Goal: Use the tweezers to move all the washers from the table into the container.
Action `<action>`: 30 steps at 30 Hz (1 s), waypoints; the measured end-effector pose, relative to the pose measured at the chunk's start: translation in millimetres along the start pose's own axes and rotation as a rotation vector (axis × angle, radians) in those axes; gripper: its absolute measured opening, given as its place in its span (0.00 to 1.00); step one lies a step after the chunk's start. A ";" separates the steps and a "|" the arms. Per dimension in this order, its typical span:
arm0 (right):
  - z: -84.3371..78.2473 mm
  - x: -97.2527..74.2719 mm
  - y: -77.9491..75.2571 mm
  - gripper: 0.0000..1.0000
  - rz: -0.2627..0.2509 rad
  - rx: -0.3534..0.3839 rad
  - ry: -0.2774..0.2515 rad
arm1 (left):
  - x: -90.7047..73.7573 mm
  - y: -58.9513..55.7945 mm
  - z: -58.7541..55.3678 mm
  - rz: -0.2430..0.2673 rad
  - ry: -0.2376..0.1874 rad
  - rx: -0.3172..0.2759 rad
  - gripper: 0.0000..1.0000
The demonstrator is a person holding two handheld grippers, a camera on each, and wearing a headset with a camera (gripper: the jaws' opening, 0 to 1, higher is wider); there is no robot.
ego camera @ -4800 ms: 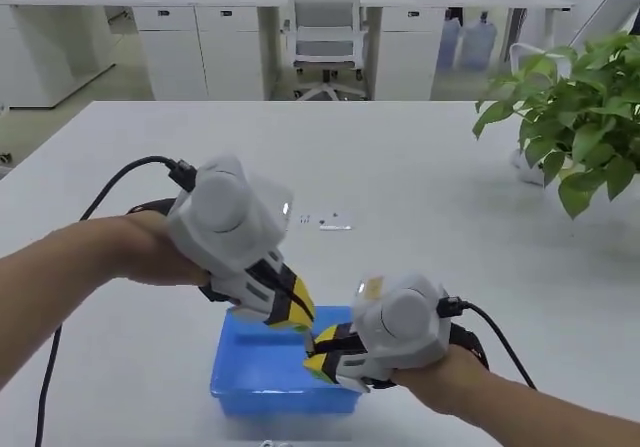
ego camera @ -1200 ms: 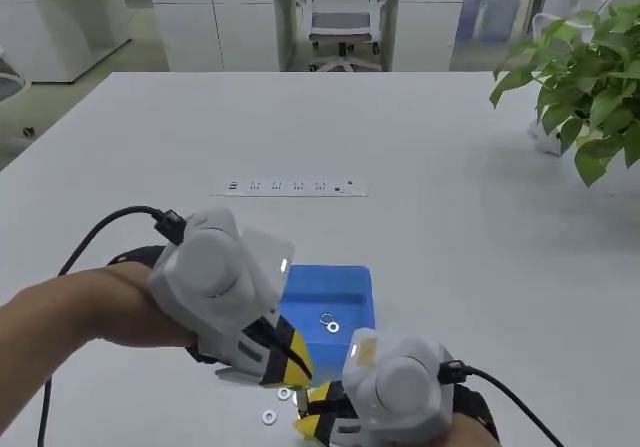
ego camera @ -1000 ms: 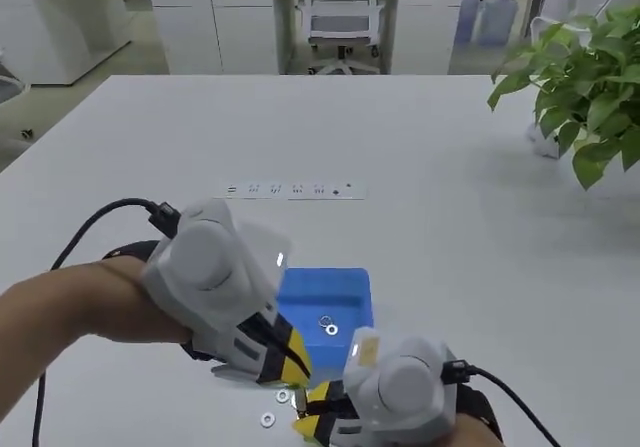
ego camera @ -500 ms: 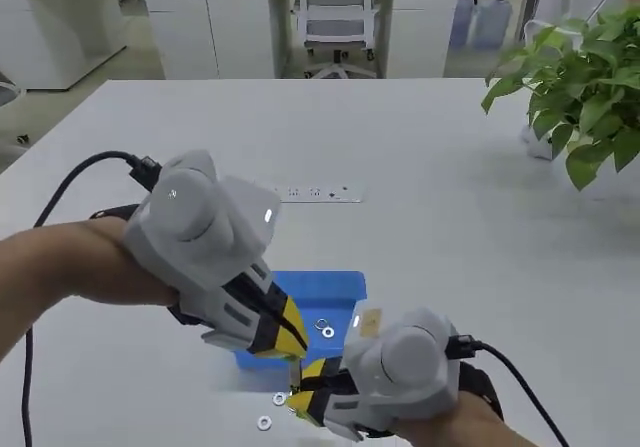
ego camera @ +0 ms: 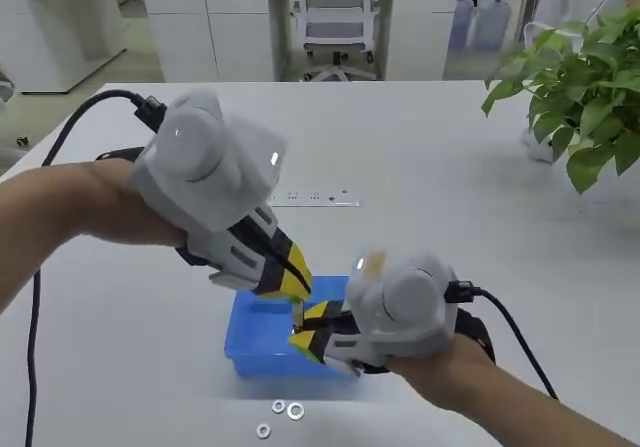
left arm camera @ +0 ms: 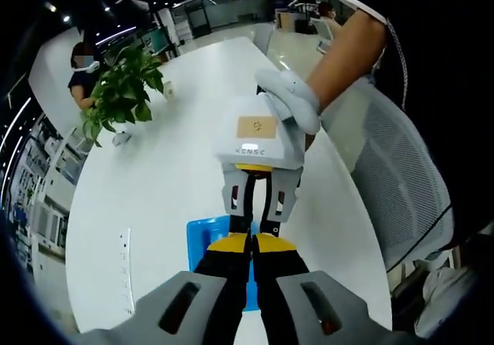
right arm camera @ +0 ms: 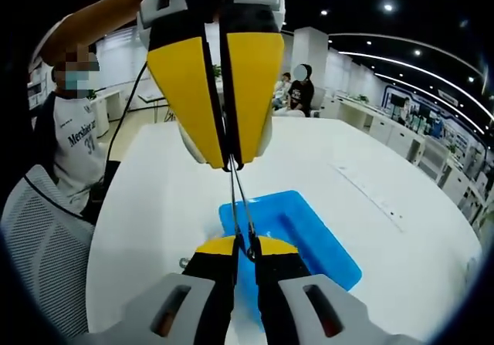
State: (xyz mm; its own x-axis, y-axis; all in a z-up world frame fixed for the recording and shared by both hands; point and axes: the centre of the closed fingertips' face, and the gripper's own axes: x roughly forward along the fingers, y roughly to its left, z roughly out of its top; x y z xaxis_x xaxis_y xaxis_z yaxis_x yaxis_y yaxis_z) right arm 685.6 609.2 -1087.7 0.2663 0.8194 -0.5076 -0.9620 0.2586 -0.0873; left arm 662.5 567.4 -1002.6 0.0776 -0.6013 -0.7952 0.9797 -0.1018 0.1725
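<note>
Jaws of left gripper (right arm camera: 230, 160) clamp tweezers (right arm camera: 238, 206), right gripper (right arm camera: 245, 246) pinches tips, over container (right arm camera: 312, 241)

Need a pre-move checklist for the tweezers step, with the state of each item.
1. Left claw shut on tweezers: ok.
2. Tweezers' tips between the right claw jaws: ok.
3. Right claw squeezing the tweezers: cannot tell.
4. Tips over container: ok.
5. All washers off the table: not ok, three lie in front of the container.
6. One of the washers held in the tips: cannot tell.
</note>
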 end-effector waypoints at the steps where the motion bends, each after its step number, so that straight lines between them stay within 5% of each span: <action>1: -0.9 0.2 -1.5 0.09 -0.002 -0.002 0.001 | 1.1 2.1 -1.0 -0.001 0.005 0.003 0.04; 13: -20.9 13.2 -24.5 0.10 -0.022 0.027 0.035 | 23.7 22.0 -13.9 -0.012 0.043 0.028 0.04; 30: -45.9 28.8 -32.3 0.10 -0.009 0.087 0.085 | 44.3 32.6 -36.3 -0.060 0.054 -0.022 0.04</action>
State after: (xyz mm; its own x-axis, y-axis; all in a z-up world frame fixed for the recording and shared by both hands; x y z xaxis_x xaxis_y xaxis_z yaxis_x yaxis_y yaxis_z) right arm 721.5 600.9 -1138.9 0.2652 0.7713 -0.5786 -0.9498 0.3124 -0.0189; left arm 704.6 566.2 -1053.4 0.0281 -0.5508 -0.8342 0.9867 -0.1184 0.1114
